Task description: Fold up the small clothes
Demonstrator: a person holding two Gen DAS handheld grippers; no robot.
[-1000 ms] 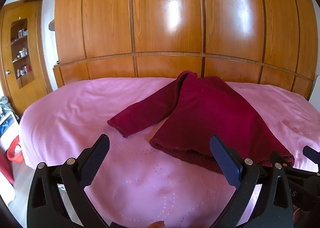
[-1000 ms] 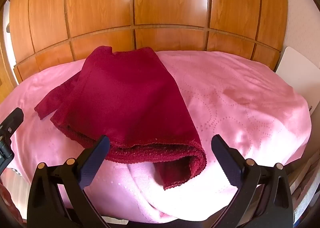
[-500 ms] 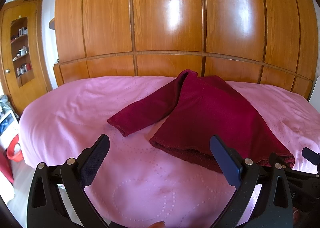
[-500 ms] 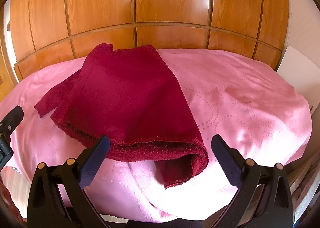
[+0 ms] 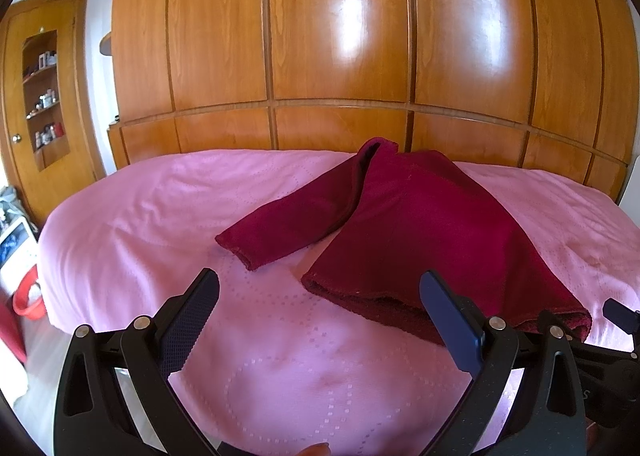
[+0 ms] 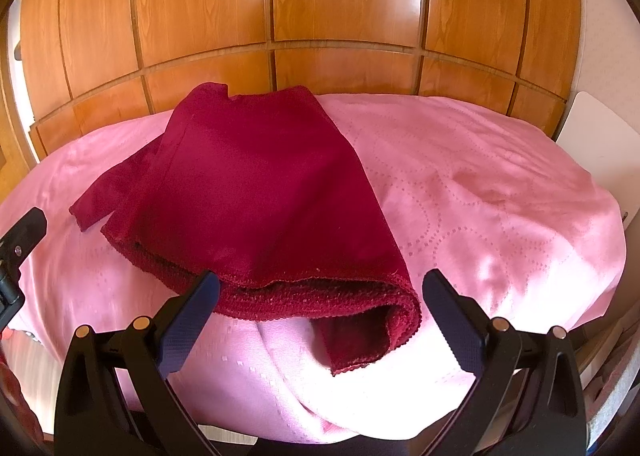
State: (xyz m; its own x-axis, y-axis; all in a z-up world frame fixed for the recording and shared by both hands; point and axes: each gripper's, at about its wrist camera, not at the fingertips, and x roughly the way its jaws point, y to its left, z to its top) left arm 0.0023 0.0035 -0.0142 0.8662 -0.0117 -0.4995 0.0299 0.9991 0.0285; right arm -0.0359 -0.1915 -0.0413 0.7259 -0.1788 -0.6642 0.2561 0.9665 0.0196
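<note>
A dark red long-sleeved top (image 5: 420, 223) lies on the pink bedspread (image 5: 160, 215), folded in half lengthwise, with one sleeve (image 5: 288, 228) stretched out to the left. It also shows in the right wrist view (image 6: 256, 191), its doubled hem nearest me and a flap (image 6: 356, 344) hanging over the bed's front edge. My left gripper (image 5: 318, 320) is open and empty, above the bedspread just in front of the hem's left corner. My right gripper (image 6: 318, 320) is open and empty, its fingers on either side of the hem's right part, close above it.
A glossy wooden panelled wall (image 5: 340, 55) stands behind the bed. A wooden door with shelves (image 5: 40, 95) is at the far left, a red basin (image 5: 28, 296) on the floor below. A white board (image 6: 592, 127) stands at the bed's right.
Both grippers have eased slightly nearer to the hem of the top. The top has not moved and both grippers stay open.
</note>
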